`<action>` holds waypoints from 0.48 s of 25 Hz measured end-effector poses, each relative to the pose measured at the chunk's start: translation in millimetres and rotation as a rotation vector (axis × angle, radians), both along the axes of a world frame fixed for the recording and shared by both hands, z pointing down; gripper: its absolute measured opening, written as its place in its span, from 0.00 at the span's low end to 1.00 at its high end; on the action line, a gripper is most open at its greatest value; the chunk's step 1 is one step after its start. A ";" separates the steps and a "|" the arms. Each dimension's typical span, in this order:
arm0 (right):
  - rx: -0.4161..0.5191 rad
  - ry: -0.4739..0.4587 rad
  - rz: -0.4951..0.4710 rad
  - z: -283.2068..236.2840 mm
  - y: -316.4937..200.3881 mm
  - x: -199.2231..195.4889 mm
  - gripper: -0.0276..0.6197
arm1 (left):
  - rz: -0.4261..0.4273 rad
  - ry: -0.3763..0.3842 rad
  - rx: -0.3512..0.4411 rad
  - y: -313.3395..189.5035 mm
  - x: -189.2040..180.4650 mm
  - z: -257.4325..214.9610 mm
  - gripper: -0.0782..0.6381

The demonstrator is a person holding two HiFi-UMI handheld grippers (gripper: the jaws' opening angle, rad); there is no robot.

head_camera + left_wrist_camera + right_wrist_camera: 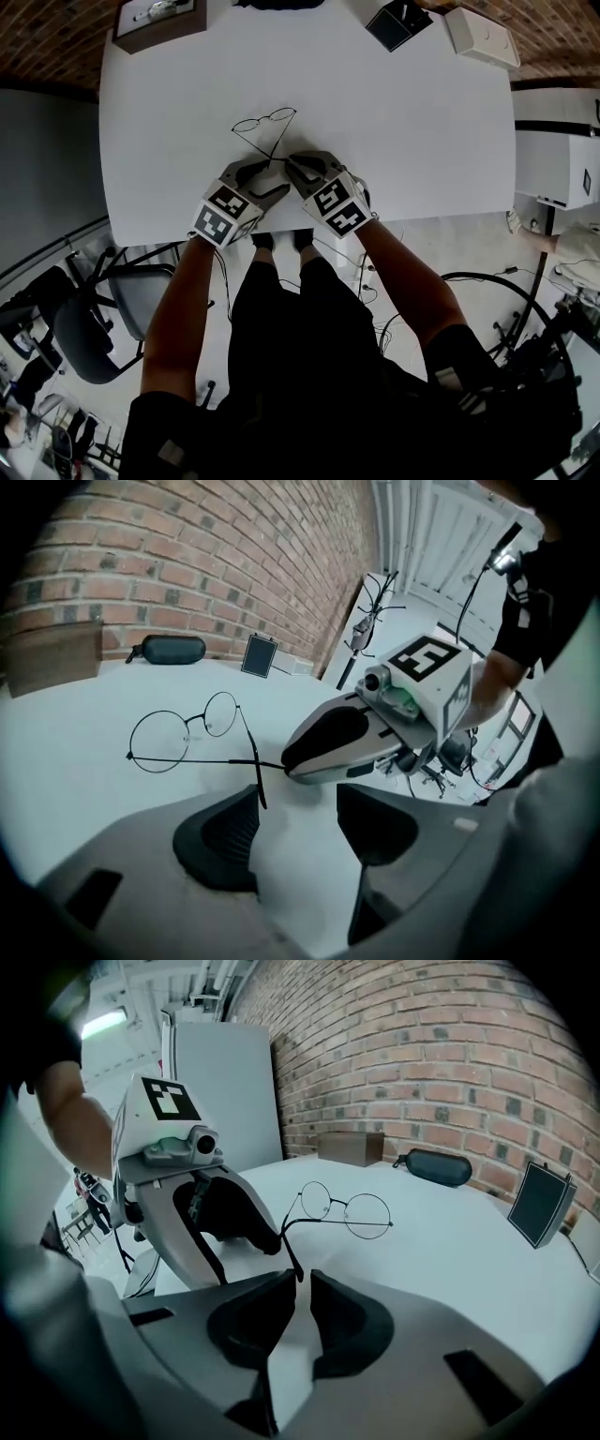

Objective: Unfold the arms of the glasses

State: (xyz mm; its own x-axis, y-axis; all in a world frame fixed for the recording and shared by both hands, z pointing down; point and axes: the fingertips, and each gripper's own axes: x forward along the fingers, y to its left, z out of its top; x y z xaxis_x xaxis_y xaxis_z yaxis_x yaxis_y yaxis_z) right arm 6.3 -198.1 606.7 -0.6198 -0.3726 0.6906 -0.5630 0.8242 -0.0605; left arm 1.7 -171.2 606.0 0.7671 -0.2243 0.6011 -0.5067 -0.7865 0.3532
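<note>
Thin round wire glasses (264,120) lie on the white table (422,141), their two arms crossing towards me. In the right gripper view the glasses (345,1208) lie just ahead, and my right gripper (298,1283) is shut on the tip of one arm. My left gripper (295,808) is open with nothing between its fingers; the other arm's tip (262,799) ends just in front of its left finger (220,841). In the head view, the left gripper (265,174) and right gripper (295,166) sit close together at the near side of the glasses.
At the far edge of the table stand a brown box (159,23), a black glasses case (173,649), a small dark panel (398,23) and a white box (481,36). A brick wall rises behind them. The table's near edge runs just under my wrists.
</note>
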 end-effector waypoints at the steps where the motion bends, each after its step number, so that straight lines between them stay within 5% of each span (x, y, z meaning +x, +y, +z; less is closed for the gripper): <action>1: -0.008 -0.003 0.004 0.4 -0.5 0.6 0.09 | 0.000 -0.011 -0.003 1.9 -4.8 1.0 0.46; 8: -0.022 -0.007 -0.010 0.9 3.2 -2.9 0.09 | -0.004 -0.046 -0.009 13.0 -27.1 6.1 0.46; 10: -0.031 -0.042 0.037 -4.9 -1.8 -3.4 0.09 | -0.141 0.004 0.001 -1.4 -38.5 -3.6 0.46; 12: -0.050 -0.081 0.132 -11.7 -13.8 -0.1 0.09 | -0.386 0.070 -0.002 -24.6 -59.1 -14.7 0.46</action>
